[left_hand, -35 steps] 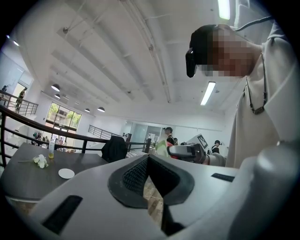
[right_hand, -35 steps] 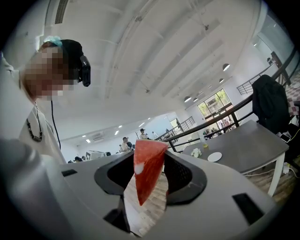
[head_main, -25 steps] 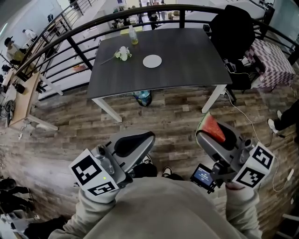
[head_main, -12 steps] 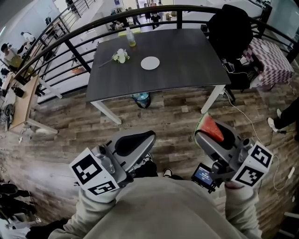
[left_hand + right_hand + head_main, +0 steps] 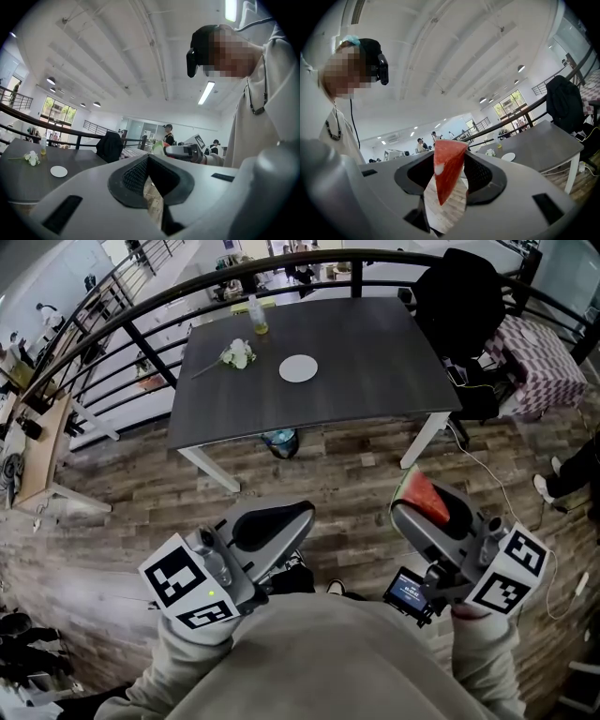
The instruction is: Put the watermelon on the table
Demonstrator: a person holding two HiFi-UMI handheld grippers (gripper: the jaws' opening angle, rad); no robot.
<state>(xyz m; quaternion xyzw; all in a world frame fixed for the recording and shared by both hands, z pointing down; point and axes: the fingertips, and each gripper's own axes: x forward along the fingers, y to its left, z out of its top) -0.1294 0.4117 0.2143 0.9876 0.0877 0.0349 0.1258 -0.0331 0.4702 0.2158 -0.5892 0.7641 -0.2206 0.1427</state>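
Observation:
A red watermelon slice [image 5: 427,495] with a green rind sits between the jaws of my right gripper [image 5: 412,501], which is shut on it. In the right gripper view the slice [image 5: 446,171] hangs point down between the dark pads [image 5: 480,174]. My left gripper [image 5: 298,514] is shut with nothing in it, and its pads [image 5: 136,176] meet at the tip. Both grippers are held level over the wooden floor, well short of the dark grey table [image 5: 375,362]. On the table are a white plate [image 5: 298,368], white flowers [image 5: 236,354] and a bottle [image 5: 256,315].
A black railing [image 5: 141,334] curves behind and to the left of the table. A black chair draped with a jacket [image 5: 464,296] and a checked cloth [image 5: 539,362] stand to its right. A bluish object [image 5: 281,440] lies under the table, and cables [image 5: 497,484] trail across the floor at right.
Both grippers hold their places and the slice stays gripped. The table has slid slightly leftward in the head view.

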